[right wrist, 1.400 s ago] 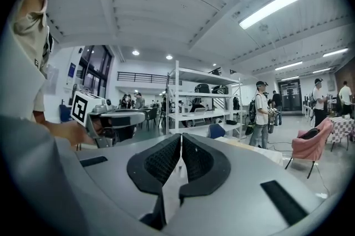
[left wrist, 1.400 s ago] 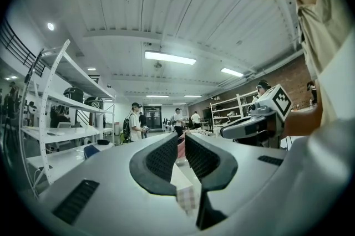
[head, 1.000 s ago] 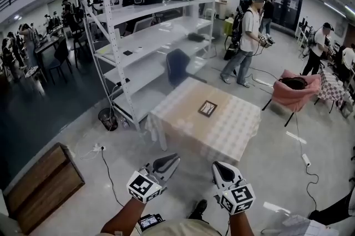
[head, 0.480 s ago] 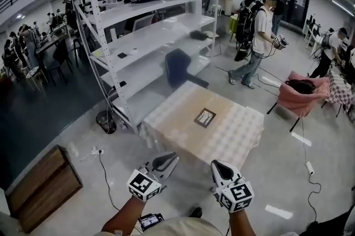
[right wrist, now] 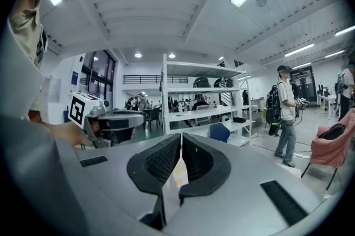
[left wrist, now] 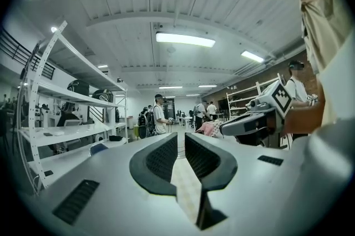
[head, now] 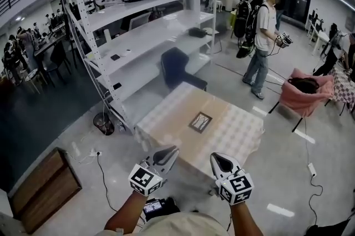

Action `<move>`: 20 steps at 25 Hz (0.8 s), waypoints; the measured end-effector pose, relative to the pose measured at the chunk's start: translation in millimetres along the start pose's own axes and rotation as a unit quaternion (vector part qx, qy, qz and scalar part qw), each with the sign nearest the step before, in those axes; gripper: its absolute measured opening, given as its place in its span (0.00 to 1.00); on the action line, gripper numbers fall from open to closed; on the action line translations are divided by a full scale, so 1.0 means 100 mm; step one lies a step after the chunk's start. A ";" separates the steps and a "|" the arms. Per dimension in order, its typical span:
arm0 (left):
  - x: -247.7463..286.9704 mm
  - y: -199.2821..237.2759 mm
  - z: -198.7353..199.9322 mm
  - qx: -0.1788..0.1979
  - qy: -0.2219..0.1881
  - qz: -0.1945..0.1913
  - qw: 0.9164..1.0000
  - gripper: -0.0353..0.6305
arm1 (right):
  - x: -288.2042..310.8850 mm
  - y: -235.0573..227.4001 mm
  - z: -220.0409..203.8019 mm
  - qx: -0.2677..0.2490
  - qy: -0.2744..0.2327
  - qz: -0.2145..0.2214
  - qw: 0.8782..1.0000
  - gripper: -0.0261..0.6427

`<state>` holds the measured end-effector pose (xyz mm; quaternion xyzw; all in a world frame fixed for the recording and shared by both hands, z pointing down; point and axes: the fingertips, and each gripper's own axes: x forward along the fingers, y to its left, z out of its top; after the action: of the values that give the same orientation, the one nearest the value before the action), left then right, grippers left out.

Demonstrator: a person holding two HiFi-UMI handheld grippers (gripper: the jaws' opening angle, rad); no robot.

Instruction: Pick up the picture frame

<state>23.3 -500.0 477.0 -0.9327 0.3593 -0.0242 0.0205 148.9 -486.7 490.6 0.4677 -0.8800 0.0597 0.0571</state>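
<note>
A small dark picture frame (head: 200, 122) lies flat on a table with a pale checked cloth (head: 233, 132), in the middle of the head view. Both grippers are held low in front of me, short of the table's near edge and well apart from the frame. My left gripper (head: 172, 149) points toward the table's near left corner, jaws together with nothing between them (left wrist: 181, 140). My right gripper (head: 214, 157) is beside it, jaws closed and empty (right wrist: 181, 143). Neither gripper view shows the frame.
A tall white shelving rack (head: 144, 35) stands behind and left of the table, with a blue chair (head: 175, 66) beside it. A person (head: 263, 35) stands at the back right near a pink chair (head: 302, 93). A wooden crate (head: 39, 188) and cables (head: 105, 174) lie on the floor at left.
I have moved closer to the table: it and the frame sit nearer and lower in the head view. Both grippers stay low and shut in front of me.
</note>
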 end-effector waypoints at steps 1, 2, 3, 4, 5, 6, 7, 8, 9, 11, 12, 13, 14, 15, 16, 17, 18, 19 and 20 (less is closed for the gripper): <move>0.06 0.04 -0.01 -0.002 0.000 0.000 1.000 0.13 | 0.04 -0.05 0.00 -0.001 0.002 0.000 1.000 0.08; 0.12 0.07 -0.02 -0.003 0.000 -0.002 1.000 0.13 | 0.09 -0.09 0.01 -0.001 0.003 -0.001 1.000 0.08; 0.18 0.10 -0.04 -0.004 0.001 -0.005 1.000 0.13 | 0.13 -0.12 0.01 -0.001 0.004 -0.003 1.000 0.08; 0.24 0.14 -0.08 -0.005 0.003 -0.009 1.000 0.13 | 0.17 -0.16 0.01 -0.002 0.005 -0.006 1.000 0.08; 0.31 0.17 -0.11 -0.007 0.003 -0.013 1.000 0.13 | 0.22 -0.21 0.01 -0.003 0.005 -0.009 1.000 0.08; 0.38 0.21 -0.15 -0.008 0.003 -0.017 1.000 0.13 | 0.26 -0.25 0.01 -0.005 0.005 -0.013 1.000 0.08; 0.46 0.26 -0.17 -0.009 0.003 -0.021 1.000 0.13 | 0.30 -0.31 0.00 -0.007 0.005 -0.018 1.000 0.08; 0.54 0.31 -0.19 -0.010 0.003 -0.025 1.000 0.13 | 0.35 -0.36 0.00 -0.007 0.006 -0.023 1.000 0.08; 0.61 0.36 -0.21 -0.009 0.003 -0.029 1.000 0.13 | 0.41 -0.41 0.00 -0.007 0.009 -0.027 1.000 0.08; 0.76 0.47 -0.26 -0.010 0.007 -0.038 0.999 0.13 | 0.51 -0.50 -0.03 -0.005 0.016 -0.037 0.999 0.08; 0.84 0.53 -0.29 -0.011 0.010 -0.041 0.999 0.13 | 0.58 -0.55 -0.06 -0.003 0.020 -0.042 0.999 0.08; 0.93 0.61 -0.34 -0.013 0.014 -0.043 0.999 0.13 | 0.65 -0.61 -0.09 -0.001 0.024 -0.047 0.999 0.08; 1.01 0.68 -0.38 -0.015 0.018 -0.045 0.999 0.13 | 0.72 -0.68 -0.12 0.004 0.028 -0.051 0.998 0.08; 1.10 0.75 -0.43 -0.017 0.023 -0.047 0.999 0.13 | 0.79 -0.76 -0.16 0.010 0.031 -0.056 0.998 0.08; 1.18 0.82 -0.48 -0.018 0.028 -0.049 0.998 0.13 | 0.87 -0.83 -0.20 0.017 0.035 -0.060 0.997 0.08; 1.26 0.89 -0.52 -0.018 0.035 -0.051 0.998 0.13 | 0.95 -0.89 -0.24 0.024 0.039 -0.064 0.997 0.08; 1.34 0.96 -0.58 -0.018 0.041 -0.053 0.998 0.13 | 1.05 -0.94 -0.28 0.031 0.044 -0.068 0.996 0.08; 1.41 1.05 -0.64 -0.019 0.048 -0.054 0.997 0.13 | 1.14 -1.00 -0.33 0.036 0.048 -0.072 0.996 0.08; 1.49 1.13 -0.71 -0.020 0.056 -0.054 0.997 0.13 | 1.24 -1.06 -0.39 0.043 0.053 -0.076 0.995 0.08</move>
<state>53.7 -684.9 545.8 -0.9482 0.3091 -0.0704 -0.0200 169.9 -640.4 553.6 0.5316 -0.8343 0.1172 0.0875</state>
